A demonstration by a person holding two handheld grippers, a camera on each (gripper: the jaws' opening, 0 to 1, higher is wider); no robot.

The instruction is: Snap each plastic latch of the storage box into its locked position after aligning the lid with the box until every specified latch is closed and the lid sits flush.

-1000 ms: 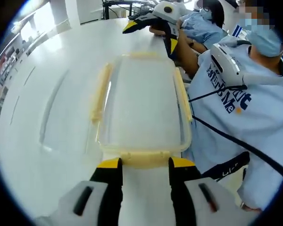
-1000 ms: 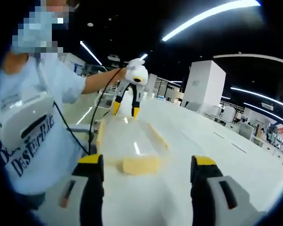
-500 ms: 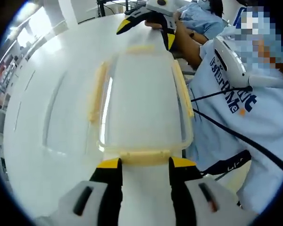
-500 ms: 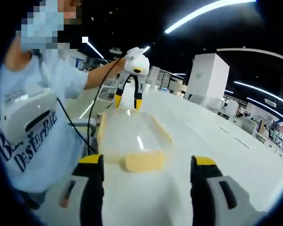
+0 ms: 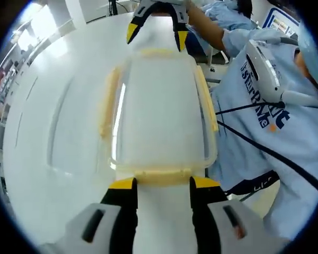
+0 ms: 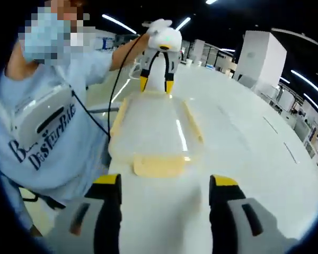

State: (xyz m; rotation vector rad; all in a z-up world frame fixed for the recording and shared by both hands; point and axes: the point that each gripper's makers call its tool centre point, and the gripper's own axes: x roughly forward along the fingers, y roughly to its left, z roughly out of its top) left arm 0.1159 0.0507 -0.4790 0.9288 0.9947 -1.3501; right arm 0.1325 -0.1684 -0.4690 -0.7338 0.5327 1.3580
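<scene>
The storage box (image 5: 159, 114) is lying on the white table (image 5: 53, 106), close to the table edge beside the person (image 5: 270, 121), with one gripper working at each short end. In the left gripper view, the left gripper (image 5: 161, 183) is keeping its jaws apart, straddling the near end latch (image 5: 160, 174), whose strip is sitting right at the yellow tips; whether it is snapped home I cannot tell. In the right gripper view, the right gripper (image 6: 164, 181) is hanging with jaws spread wide and nothing between them, just short of the opposite end latch (image 6: 158, 165), which is sticking out flat and looks unlocked. The clear lid (image 6: 151, 127) is sitting aligned on the box. The long side latches (image 5: 109, 103) are looking splayed outward, so most of the latching seems left.
</scene>
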